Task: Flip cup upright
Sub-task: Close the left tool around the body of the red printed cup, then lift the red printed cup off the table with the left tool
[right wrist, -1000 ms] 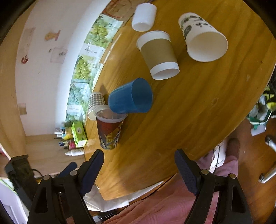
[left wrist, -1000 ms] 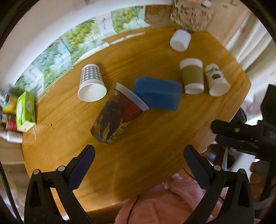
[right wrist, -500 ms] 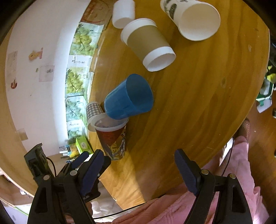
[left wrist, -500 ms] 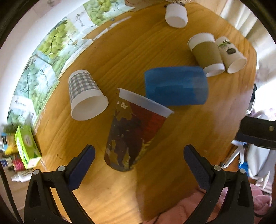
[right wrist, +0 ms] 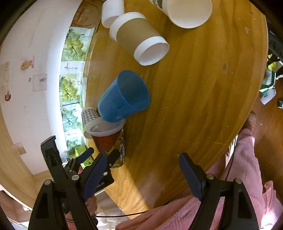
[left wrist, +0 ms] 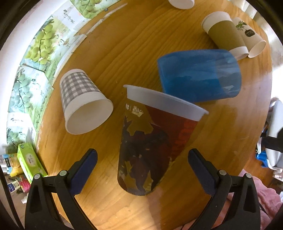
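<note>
A red and brown printed cup with a white rim lies on its side on the round wooden table. Its base points toward my left gripper, which is open, with a finger on either side of the base and not touching it. The right wrist view shows the same cup and the left gripper's fingers beside it. My right gripper is open and empty above the table's near edge. A blue plastic cup lies on its side against the printed cup's rim.
A grey checked paper cup, a brown sleeved cup and a white leaf-print cup also lie on their sides. A small white cup sits at the far edge. A green box stands beyond the table's left edge.
My left gripper has moved in toward the printed cup, so its fingers now flank the base. My right gripper has shifted closer over the table. The cups have not moved.
</note>
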The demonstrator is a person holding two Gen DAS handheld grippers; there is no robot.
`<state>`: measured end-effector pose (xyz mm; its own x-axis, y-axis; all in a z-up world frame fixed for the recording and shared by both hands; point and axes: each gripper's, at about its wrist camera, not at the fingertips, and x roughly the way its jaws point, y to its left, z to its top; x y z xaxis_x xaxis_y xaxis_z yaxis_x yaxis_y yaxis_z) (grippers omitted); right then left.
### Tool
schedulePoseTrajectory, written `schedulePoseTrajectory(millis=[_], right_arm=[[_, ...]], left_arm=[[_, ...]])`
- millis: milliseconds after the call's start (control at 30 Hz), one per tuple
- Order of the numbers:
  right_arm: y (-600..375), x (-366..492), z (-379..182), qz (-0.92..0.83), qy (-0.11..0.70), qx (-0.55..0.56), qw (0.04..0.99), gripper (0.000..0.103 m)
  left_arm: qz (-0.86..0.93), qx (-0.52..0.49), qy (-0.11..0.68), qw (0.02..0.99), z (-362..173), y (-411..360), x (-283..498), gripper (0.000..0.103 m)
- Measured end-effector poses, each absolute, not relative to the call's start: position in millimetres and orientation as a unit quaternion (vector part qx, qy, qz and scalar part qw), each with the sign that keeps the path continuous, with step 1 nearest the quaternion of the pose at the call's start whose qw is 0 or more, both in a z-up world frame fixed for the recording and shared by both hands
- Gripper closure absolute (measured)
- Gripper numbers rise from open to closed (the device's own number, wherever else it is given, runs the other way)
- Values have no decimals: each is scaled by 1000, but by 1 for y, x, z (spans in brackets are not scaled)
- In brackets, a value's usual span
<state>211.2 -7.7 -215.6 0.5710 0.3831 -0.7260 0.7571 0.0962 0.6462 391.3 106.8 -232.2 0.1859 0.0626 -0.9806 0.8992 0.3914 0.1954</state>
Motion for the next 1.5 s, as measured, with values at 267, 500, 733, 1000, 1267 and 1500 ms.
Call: schedulePoseTrajectory(millis=[267, 500, 733, 1000, 1267, 1500], right_arm=[[-2, 206, -216, -168, 435, 655, 594, 19], [2, 201, -215, -177, 434, 654, 594, 19], [4, 203, -210, -171, 440, 643, 603, 19], [5, 205, -205, -147, 451, 631, 614, 19], [-2, 198, -200, -112, 466, 615, 626, 19], [-14, 188, -190, -88, 494, 580, 641, 19]], left_arm=[[-333, 432, 565, 619, -248, 104, 402, 15], [-342, 412, 579, 615, -253, 101, 405, 26], [-334, 399, 581, 626, -251, 109, 401, 27], [-296, 339, 618, 644, -246, 132, 394, 28], [-262, 271, 640, 670, -239, 157, 374, 28], [-244, 194, 661, 682, -235, 169, 348, 28]])
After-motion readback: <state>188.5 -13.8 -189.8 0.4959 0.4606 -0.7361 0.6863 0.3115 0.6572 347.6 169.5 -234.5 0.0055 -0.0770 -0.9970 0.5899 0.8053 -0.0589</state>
